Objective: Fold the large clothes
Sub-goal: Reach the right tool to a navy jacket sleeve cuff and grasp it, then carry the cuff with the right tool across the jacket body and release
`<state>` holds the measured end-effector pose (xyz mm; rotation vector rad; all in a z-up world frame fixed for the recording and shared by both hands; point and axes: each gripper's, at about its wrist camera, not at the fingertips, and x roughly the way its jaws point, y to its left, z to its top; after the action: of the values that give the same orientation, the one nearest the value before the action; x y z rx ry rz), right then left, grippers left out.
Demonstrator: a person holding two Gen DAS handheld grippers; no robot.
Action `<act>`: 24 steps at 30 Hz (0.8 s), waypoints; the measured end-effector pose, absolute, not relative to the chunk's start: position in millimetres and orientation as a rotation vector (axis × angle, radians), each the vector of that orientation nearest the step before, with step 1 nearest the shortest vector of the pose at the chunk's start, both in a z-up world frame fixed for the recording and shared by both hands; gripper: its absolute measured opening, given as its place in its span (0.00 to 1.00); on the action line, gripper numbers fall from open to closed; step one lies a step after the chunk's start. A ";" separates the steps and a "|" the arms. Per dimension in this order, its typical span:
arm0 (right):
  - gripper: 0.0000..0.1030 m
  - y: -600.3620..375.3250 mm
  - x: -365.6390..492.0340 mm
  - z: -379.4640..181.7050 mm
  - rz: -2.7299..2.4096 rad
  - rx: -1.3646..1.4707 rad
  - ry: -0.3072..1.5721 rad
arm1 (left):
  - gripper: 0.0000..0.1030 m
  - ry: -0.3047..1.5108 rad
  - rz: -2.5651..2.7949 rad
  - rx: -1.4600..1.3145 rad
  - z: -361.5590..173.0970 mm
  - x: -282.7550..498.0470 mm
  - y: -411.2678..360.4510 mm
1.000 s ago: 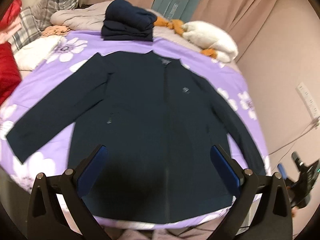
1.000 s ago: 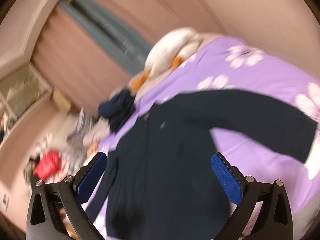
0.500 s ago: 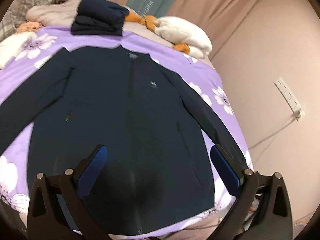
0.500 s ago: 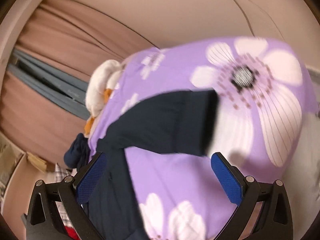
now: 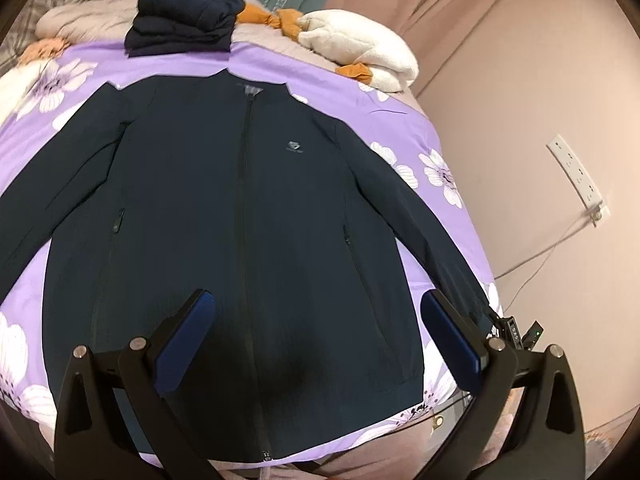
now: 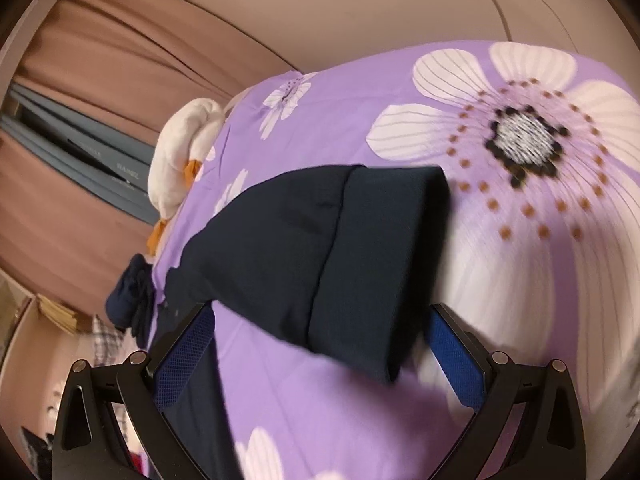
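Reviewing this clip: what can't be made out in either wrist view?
- Left wrist view: the dark navy zip jacket has one sleeve end cut off by the left edge.
- Its chest logo is too small to read.
- Right wrist view: the navy sleeve cuff is motion-blurred; contact with the right gripper is unclear.

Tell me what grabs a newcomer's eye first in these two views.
A dark navy zip-up jacket lies spread flat, front up, across the purple bedspread with white flowers. Close to the right claw, open, lies the jacket's navy sleeve cuff. At the bed's far end sits a folded pile of navy clothes.
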<state>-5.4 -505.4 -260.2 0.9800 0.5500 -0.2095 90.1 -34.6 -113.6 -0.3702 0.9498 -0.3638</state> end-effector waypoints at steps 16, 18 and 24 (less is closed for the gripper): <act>0.16 -508.3 5.7 -226.5 -0.386 0.715 0.635 | 1.00 0.960 -0.162 -0.423 -128.0 92.0 12.2; 0.13 -507.1 10.6 -208.3 -0.387 0.707 0.614 | 1.00 0.964 -0.140 -0.442 -131.9 91.7 20.4; 0.11 -482.0 34.5 -122.4 -0.366 0.609 0.516 | 1.00 0.939 -0.111 -0.495 -135.4 88.1 50.1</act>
<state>34.5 -482.0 -122.4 0.6086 0.5163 -0.3656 88.1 50.1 -135.4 -0.4954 0.9390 -0.1105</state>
